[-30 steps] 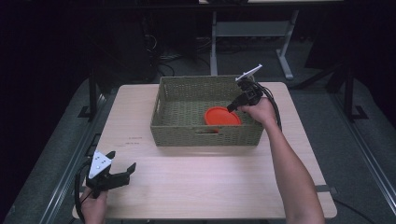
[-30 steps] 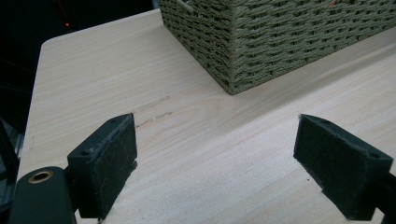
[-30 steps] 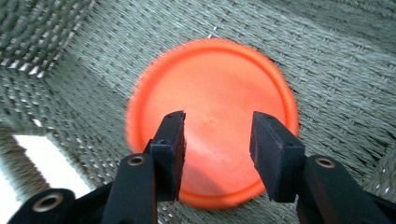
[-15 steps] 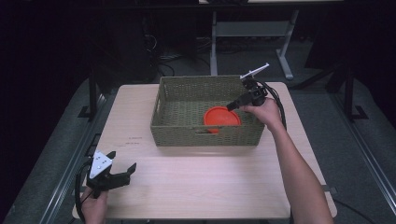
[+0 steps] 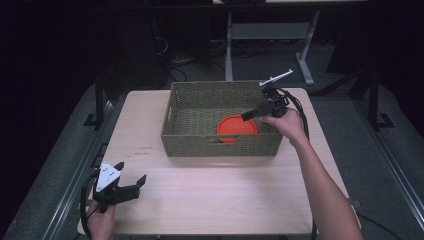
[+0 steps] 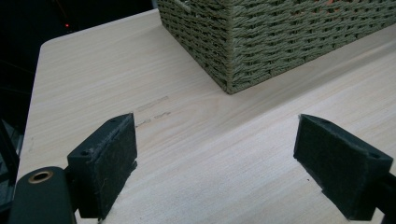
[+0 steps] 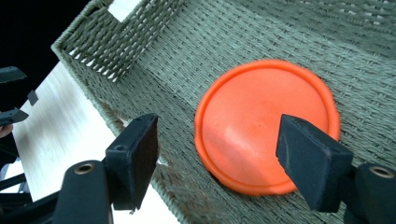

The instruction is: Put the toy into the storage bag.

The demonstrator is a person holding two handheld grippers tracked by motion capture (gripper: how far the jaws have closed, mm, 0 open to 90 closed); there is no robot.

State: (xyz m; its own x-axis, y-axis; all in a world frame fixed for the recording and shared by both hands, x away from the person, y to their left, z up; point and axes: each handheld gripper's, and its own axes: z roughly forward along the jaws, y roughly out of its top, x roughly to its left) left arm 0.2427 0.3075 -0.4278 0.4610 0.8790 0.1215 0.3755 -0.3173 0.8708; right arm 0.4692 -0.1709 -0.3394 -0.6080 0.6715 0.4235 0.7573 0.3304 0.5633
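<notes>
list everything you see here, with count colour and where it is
basket: 1, olive-green woven, far middle of the table
disc: 1, orange, flat on the basket floor, right side
table: 1, pale wood, under everything
right gripper: 1, black, open, above the basket's right rim, pointing at the disc
left gripper: 1, black with a grey plate, open, near-left table corner
hands: 2, one on each gripper

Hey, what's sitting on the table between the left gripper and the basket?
Nothing. In the left gripper view, bare wooden table runs from the open fingers up to the basket.
</notes>
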